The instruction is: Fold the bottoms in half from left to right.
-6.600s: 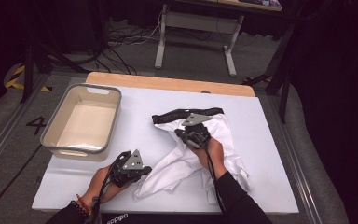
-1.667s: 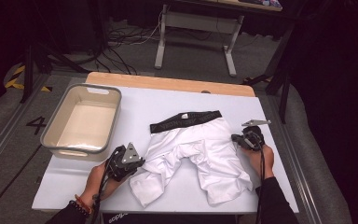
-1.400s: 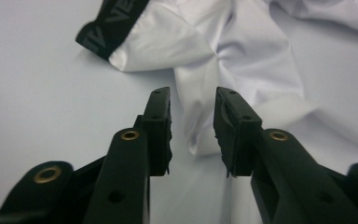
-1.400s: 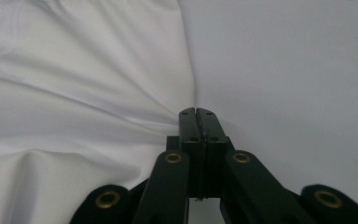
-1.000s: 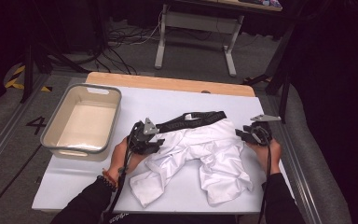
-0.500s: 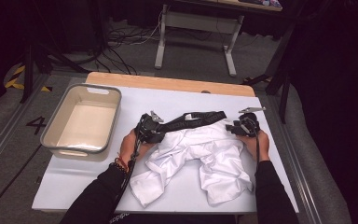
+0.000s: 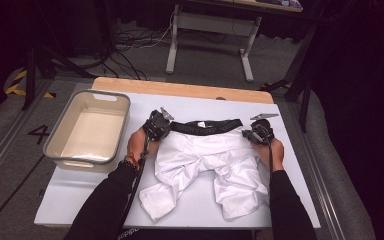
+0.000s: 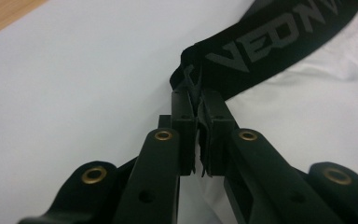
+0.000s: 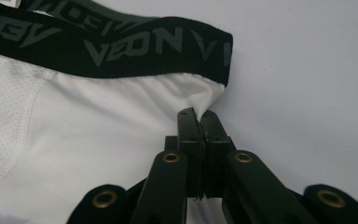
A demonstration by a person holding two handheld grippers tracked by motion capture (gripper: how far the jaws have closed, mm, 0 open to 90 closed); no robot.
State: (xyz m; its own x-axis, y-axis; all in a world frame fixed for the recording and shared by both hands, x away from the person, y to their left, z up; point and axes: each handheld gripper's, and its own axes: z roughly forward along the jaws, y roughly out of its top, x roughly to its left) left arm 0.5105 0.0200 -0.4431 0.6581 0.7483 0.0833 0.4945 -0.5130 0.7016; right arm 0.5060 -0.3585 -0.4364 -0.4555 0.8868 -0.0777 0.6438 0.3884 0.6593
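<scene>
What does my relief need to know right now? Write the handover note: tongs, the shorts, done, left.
Left tongs: just closed, shut on the left end of the black waistband.
Right tongs: just closed, shut on the white fabric right under the waistband's right end.
White shorts: lying flat mid-table, waistband away from the person, legs toward them, hems rumpled. Beige bin stands left of them.
Done: shorts spread out, both top corners gripped.
Left: probably fold them, perhaps bin them.

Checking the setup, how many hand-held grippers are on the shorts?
2: left hand-held gripper pinches the black waistband's left end; right hand-held gripper pinches white fabric at the right end.
</scene>
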